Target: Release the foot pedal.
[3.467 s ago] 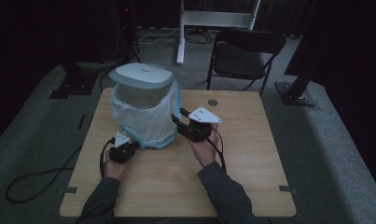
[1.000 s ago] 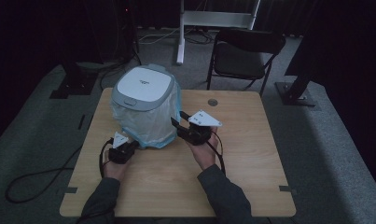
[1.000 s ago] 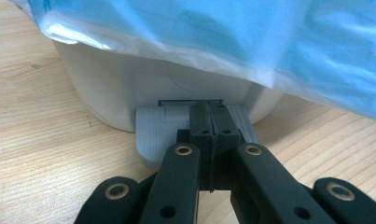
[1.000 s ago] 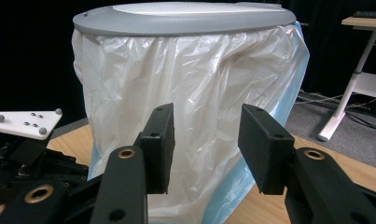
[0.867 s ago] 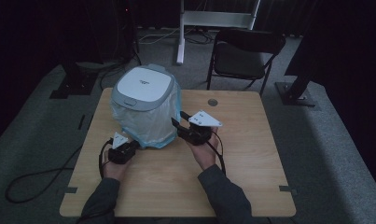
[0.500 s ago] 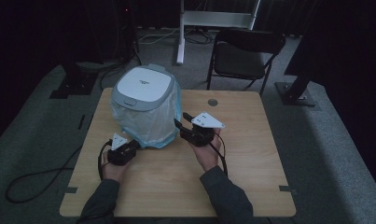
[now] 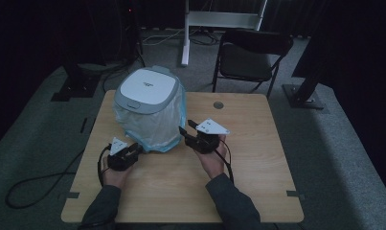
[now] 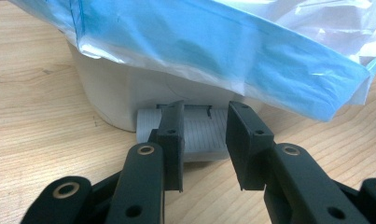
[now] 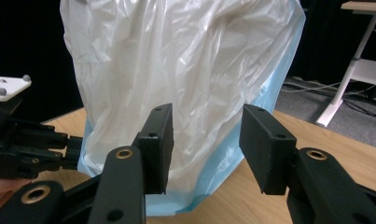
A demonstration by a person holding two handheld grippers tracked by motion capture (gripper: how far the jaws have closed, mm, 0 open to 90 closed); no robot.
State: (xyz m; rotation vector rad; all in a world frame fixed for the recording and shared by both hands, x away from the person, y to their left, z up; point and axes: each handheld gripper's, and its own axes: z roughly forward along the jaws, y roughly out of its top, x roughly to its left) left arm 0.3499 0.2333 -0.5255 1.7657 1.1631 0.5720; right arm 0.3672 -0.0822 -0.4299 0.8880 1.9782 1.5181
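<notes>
High view: both hand-held grippers, left [image 7: 133,152] and right [image 7: 185,133], sat open and empty, flanking the white bag-lined pedal bin [image 7: 149,108], seemingly ready for its blue-edged plastic liner [image 9: 185,93].

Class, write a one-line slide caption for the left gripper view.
Open left gripper faces grey pedal at white bin base, under blue bag.

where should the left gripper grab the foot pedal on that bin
Probably by the ribbed pedal itself, from the front, low along the table. It juts out flat at the foot of the bin under the bag's blue hem, and the left gripper has its open jaws astride its two side edges.
</notes>
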